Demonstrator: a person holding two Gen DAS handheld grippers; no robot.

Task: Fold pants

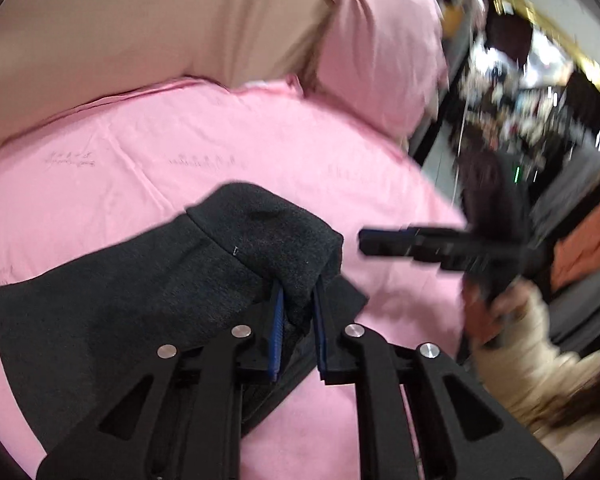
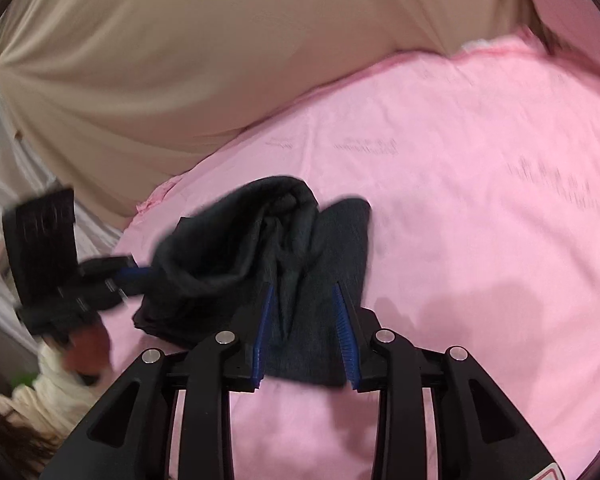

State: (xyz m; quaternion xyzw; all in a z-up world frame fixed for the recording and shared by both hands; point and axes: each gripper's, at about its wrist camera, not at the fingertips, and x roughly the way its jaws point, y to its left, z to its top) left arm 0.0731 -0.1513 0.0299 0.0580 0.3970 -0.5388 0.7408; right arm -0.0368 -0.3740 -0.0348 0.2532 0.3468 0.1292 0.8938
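Observation:
Dark grey pants (image 1: pixel 160 280) lie bunched on a pink bed sheet (image 1: pixel 180 140). My left gripper (image 1: pixel 298 284) is shut on a thick fold of them, and the cloth bulges up between its blue pads. In the right wrist view the left gripper (image 2: pixel 132 276) comes in from the left and bites the raised edge of the pants (image 2: pixel 220 248). My right gripper (image 2: pixel 303 285) stands open just over a flat part of the pants, its pads apart from the cloth. From the left wrist the right gripper (image 1: pixel 364 242) shows blurred, a short gap away from the fold.
A pink pillow (image 1: pixel 380 52) leans at the far end of the bed against a beige padded backing (image 2: pixel 180 60). Beyond the bed's right edge is a cluttered dark room (image 1: pixel 520 80). A person's hand and cream sleeve (image 2: pixel 60 380) hold the left gripper.

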